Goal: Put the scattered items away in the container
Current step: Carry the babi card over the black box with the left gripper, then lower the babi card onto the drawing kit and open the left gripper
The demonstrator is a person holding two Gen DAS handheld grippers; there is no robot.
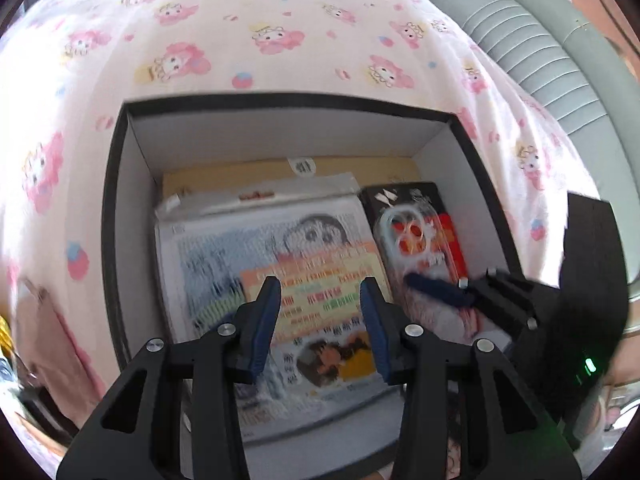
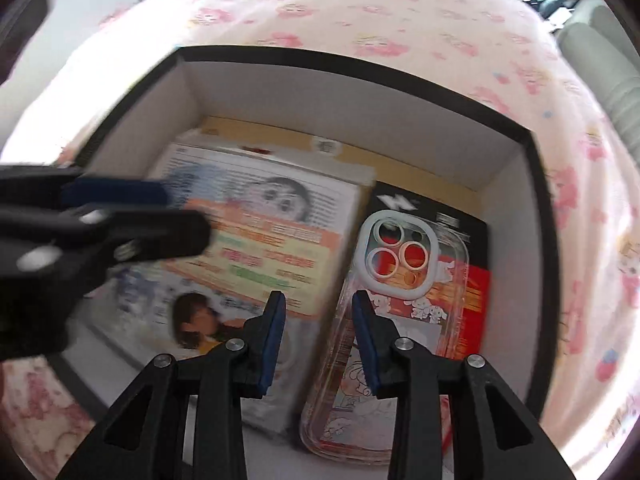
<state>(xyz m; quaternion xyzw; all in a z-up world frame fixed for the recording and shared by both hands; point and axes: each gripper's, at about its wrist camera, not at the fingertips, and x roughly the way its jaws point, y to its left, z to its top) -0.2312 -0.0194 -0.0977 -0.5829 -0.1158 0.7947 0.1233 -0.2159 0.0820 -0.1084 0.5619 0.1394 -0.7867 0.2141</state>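
Both of your grippers hang over the open box (image 1: 120, 208), a container with a black rim and pale inner walls that sits on a pink cartoon-print cloth (image 1: 280, 32). Your left gripper (image 1: 320, 292) points steeply down into the left half of the box; its blue-padded jaws stand partly apart with nothing between them, and the printed packet (image 1: 224, 248) lies flat on the box floor below, not touched by the pads as far as the left wrist view shows. That packet is white-edged, with a cartoon face near its top and orange and yellow lettered panels lower down; it is motion-blurred in both views, so the print cannot be read. Your right gripper (image 2: 319, 308) hangs over the gap between the packet and the phone case (image 2: 400, 280), jaws also partly apart and empty, neither pad seen pressing on anything. The clear phone case, with its pale camera ring and small cartoon figures, rests in the right half of the box on top of a black and red card (image 2: 476, 280), just beside the packet. A tan flat item (image 1: 360, 166) lies under everything along the far wall. In the left wrist view your right gripper enters from the right edge, over the phone case. A grey ribbed cushion (image 1: 520, 52) lies beyond the cloth at the upper right.
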